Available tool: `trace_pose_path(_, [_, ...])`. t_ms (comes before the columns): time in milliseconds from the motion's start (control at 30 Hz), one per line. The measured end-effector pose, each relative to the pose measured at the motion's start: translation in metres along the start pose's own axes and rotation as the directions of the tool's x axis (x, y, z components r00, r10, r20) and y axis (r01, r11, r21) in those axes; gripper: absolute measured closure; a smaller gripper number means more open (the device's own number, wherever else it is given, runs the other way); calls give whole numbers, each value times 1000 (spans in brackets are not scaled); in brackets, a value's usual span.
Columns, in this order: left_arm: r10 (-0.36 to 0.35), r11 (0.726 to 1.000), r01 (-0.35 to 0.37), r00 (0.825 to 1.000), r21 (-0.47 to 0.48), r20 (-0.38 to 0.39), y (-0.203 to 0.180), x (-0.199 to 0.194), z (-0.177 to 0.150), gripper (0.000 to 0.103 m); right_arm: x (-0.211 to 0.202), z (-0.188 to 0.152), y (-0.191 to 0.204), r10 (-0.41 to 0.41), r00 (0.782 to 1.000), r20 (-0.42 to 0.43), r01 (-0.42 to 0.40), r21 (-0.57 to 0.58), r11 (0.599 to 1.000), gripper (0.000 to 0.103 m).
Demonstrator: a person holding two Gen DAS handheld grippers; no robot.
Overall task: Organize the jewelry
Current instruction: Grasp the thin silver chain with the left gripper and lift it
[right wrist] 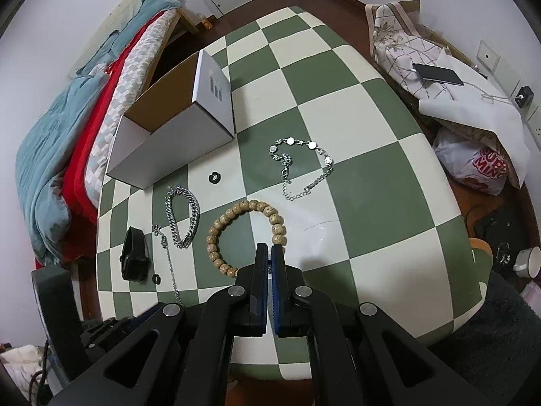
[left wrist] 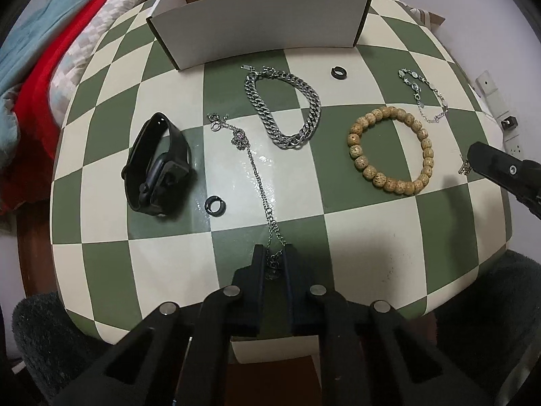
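Note:
On the green-and-cream checkered table (left wrist: pixel 372 237), jewelry lies before an open white box (left wrist: pixel 257 23). My left gripper (left wrist: pixel 274 253) is open, its fingers on either side of the near end of a thin chain necklace (left wrist: pixel 253 165). Also here: a black watch (left wrist: pixel 157 165), a heavy silver curb bracelet (left wrist: pixel 287 108), a wooden bead bracelet (left wrist: pixel 389 149), a silver disc bracelet (left wrist: pixel 422 94) and two black rings (left wrist: pixel 215 205) (left wrist: pixel 339 72). My right gripper (right wrist: pixel 269 253) is shut on a small silver piece that shows at its tip in the left wrist view (left wrist: pixel 465 168).
A bed with red and blue bedding (right wrist: pixel 67 135) runs along the table's left side. At the right are a cloth-covered pile with a phone (right wrist: pixel 438 74), a plastic bag (right wrist: pixel 473 165) and wall sockets. A dark fuzzy seat (left wrist: pixel 490 321) is at the near edge.

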State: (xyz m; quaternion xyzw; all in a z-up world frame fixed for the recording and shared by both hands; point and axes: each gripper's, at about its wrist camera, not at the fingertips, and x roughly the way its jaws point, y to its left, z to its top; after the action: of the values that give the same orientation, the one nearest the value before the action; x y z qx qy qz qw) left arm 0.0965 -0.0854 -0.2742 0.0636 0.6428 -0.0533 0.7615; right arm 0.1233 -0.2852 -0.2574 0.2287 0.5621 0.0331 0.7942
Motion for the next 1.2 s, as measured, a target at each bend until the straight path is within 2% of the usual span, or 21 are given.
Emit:
trace_pose_path(133, [5,1000,-5,1000,-12,10,7,-6,6,96,0,-1,0,-2,1000,2,2,1,1000,101])
trace_pose_path(333, [-17,999,21,996,-40,87,22,-45,13,96,-8,2,2,6,1000,21,-6,6,1000,101])
trace_pose_path(633, [-78,985,110,969,-131,233,52,-103,44,96,-37,16,13,46,996,82,-47,7,999,101])
trace_pose_path(700, [-88,981,128,965,-148,247,60,-107,55,96,-43,19,16,60,994,95,-61,7,998,101])
trace_pose_path(933, [-97,970,152,958,-189,270,80,-122,56,97,-57,21,23,88,989,117,-88,-3,996,101])
trace_pose_path(1200, [-99,975,165,922,-150,373,82,-170,72,97,-75,27,37,111,984,138,-107,-36,994,101])
